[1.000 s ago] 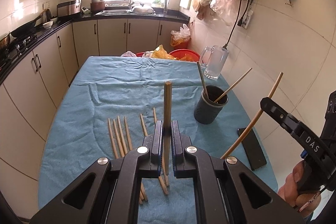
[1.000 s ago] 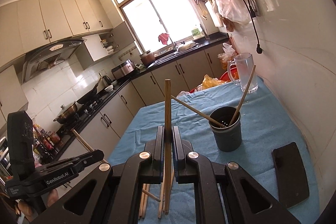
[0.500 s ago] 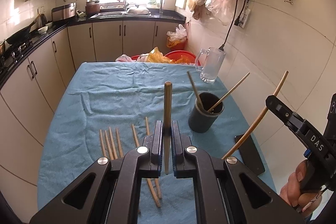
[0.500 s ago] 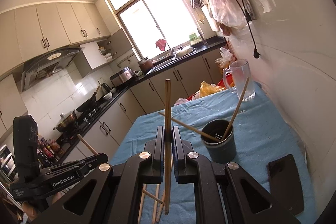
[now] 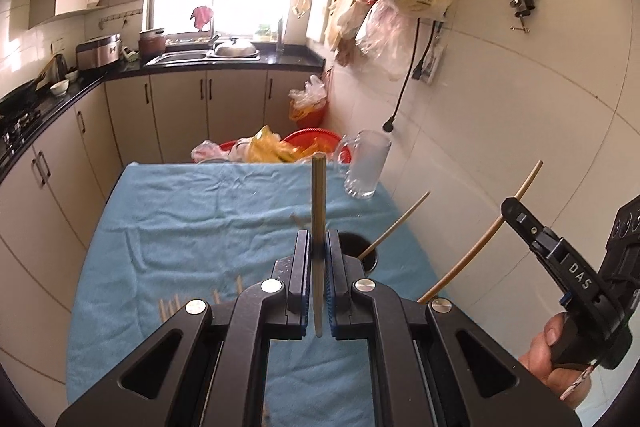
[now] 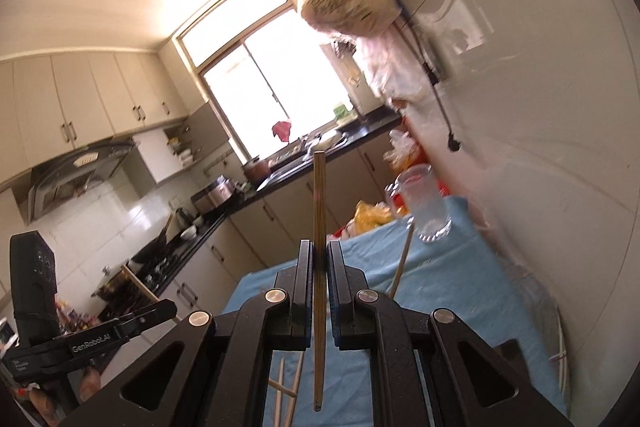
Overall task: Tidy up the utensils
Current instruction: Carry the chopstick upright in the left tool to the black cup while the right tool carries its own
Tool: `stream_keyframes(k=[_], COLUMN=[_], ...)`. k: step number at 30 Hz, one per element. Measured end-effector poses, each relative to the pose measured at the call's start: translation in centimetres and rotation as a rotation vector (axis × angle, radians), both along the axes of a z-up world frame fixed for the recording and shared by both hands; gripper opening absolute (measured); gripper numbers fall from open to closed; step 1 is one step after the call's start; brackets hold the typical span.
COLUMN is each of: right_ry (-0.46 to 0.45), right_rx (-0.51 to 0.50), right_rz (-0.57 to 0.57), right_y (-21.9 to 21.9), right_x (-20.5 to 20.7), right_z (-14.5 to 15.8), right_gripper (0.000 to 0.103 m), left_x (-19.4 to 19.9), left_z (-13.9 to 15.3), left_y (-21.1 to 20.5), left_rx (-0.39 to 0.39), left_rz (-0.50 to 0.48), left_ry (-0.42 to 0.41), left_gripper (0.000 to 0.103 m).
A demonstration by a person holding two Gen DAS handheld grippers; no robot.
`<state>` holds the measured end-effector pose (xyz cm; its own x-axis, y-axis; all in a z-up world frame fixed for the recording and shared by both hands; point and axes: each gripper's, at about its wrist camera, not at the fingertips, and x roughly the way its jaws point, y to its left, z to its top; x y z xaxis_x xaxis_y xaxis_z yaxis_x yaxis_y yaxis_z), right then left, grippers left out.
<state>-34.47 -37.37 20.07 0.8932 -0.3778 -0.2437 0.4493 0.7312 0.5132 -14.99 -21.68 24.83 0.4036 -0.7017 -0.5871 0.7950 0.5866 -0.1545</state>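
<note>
A: Left tool (image 5: 319, 259): jaws closed on one chopstick (image 5: 318, 211), held upright. Right tool (image 6: 319, 259): likewise pinching its own chopstick (image 6: 319, 227), upright.

B: Beneath them?

A: Loose chopsticks (image 5: 170, 307) lie flat on the blue-clothed bench (image 5: 200, 211). Just beyond the left tool stands the dark holder cup (image 5: 360, 247), one stick (image 5: 396, 223) leaning out.

B: Farther?

A: Glass mug (image 5: 366, 167) at the bench's far edge, by the wall.

Holder (image 5: 362, 253) on table (image 5: 192, 227), right of loose chopsticks (image 5: 172, 307); mug (image 5: 366, 165) behind holder, beside wall.
</note>
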Motion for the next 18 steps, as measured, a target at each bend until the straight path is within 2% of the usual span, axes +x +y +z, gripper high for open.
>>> stream_keyframes(k=[10, 18], right_ry=[-0.023, 0.024], right_rx=[-0.009, -0.008], right_rz=[-0.127, -0.174], right_y=[-3.9, -6.5], right_x=[1.2, 4.1], right_z=[1.4, -0.3], right_gripper=[0.007, 0.007], left_x=[1.6, 4.3], left_z=[1.7, -1.3], left_y=[-6.0, -10.0], left_rx=[-0.031, -0.002], left_rz=[-0.025, -0.017], left_ry=[-0.005, 0.051], left_gripper=[0.006, 0.006])
